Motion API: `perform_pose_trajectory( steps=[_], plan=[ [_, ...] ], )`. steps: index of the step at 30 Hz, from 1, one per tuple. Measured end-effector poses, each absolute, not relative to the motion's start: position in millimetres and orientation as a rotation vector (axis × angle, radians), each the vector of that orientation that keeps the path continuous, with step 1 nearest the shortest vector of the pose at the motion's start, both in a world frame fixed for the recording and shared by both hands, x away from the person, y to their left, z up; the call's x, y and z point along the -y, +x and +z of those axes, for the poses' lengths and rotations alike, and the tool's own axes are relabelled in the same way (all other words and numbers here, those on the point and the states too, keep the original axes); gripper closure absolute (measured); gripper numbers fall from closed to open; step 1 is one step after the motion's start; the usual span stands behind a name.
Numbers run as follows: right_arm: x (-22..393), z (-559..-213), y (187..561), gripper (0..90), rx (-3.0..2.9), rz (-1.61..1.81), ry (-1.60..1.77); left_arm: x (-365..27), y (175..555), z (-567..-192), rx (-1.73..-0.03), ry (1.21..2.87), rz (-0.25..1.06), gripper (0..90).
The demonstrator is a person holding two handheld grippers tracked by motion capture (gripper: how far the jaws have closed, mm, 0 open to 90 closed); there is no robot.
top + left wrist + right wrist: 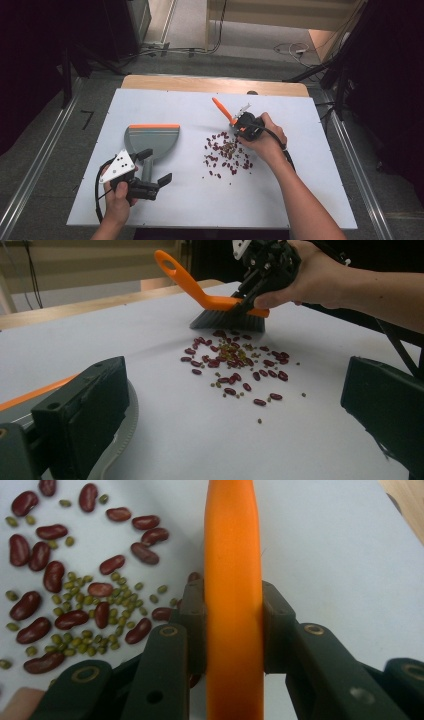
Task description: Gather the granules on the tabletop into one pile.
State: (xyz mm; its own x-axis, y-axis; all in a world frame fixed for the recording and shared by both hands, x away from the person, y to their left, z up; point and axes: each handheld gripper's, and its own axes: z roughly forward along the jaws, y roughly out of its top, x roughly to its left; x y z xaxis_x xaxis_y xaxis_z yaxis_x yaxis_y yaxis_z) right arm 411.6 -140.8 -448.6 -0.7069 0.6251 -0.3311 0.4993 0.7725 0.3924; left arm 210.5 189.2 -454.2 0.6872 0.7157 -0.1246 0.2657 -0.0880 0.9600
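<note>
Brush sits clamped in the right tool, bristles just beside the beans.

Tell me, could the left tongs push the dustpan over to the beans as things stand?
Probably yes. The left tongs sit by the dustpan handle, jaws apart, and bare table lies between the pan's mouth and the beans. The brush, held by the right tongs, hangs beyond the pile, not between.

Even overhead light on the pale matte white tabletop, dark room surround, soft faint shadows, low-resolution softness throughout, near black plastic jaws blurred in both gripper views, no glare.
</note>
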Motion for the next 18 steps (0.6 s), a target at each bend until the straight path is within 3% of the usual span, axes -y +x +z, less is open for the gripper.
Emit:
perform_pose_trajectory(
  steps=[18],
  plan=[
    [129.2, -447.7, 368.2, 68.8, -2.609, 0.411, 0.686, -188.4, 210.2, -453.9, -0.811, 1.665, 0.447, 0.0]
  ],
)
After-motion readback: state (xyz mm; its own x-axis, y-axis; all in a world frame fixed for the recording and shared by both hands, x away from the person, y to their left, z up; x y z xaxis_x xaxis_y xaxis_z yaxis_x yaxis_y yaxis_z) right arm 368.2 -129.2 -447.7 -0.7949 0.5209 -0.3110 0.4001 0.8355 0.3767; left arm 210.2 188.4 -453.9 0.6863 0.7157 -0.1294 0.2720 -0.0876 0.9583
